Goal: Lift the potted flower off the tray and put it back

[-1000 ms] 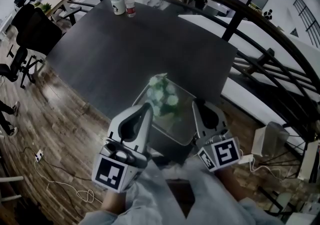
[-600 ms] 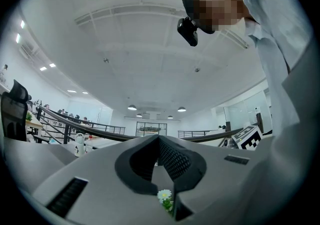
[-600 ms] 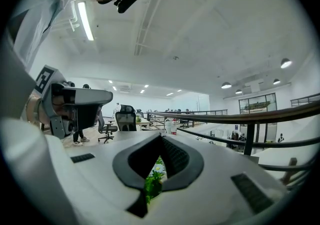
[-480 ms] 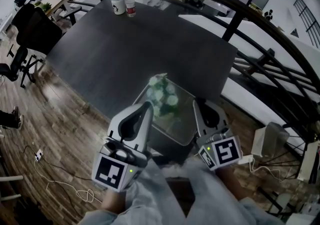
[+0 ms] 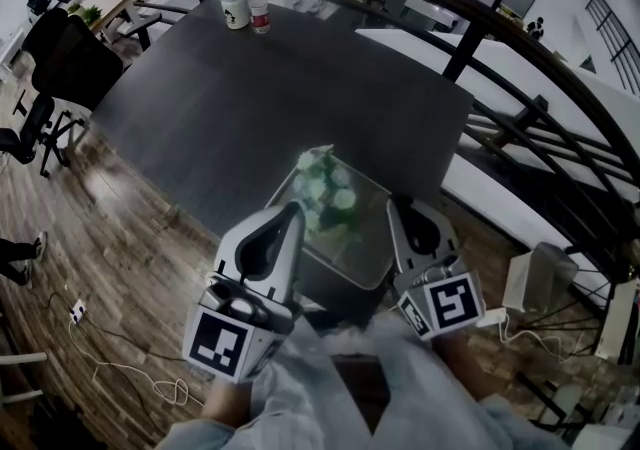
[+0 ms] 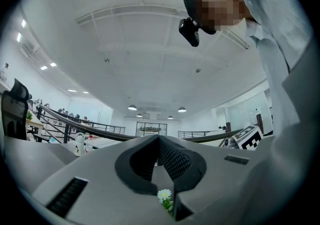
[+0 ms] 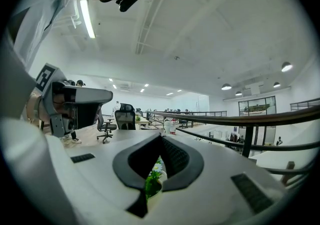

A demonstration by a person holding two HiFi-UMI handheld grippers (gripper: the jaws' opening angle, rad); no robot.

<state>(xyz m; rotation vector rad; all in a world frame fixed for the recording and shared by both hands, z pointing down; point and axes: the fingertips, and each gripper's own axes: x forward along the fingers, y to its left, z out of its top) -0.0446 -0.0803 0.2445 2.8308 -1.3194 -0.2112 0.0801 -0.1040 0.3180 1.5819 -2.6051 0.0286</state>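
The potted flower [image 5: 328, 196], white blooms over green leaves, stands on a clear tray [image 5: 367, 256] at the near edge of the dark table [image 5: 290, 88]. My left gripper [image 5: 296, 210] is held level just left of the flower, jaws shut on nothing. My right gripper [image 5: 398, 204] is just right of the tray, also shut and empty. In the left gripper view the closed jaw tips [image 6: 159, 137] meet, and one bloom [image 6: 164, 195] shows through the gap below. The right gripper view shows its shut tips [image 7: 161, 135] with the flower [image 7: 153, 175] low behind them.
A white jar [image 5: 233, 3] and a bottle [image 5: 261, 6] stand at the table's far edge. A dark curved railing [image 5: 470, 33] runs behind and to the right. Office chairs [image 5: 60, 63] stand at the left, and cables [image 5: 110, 348] lie on the wooden floor.
Both grippers and the flower have stayed where they were. Only a passer-by's feet at the left edge of the head view have shifted.
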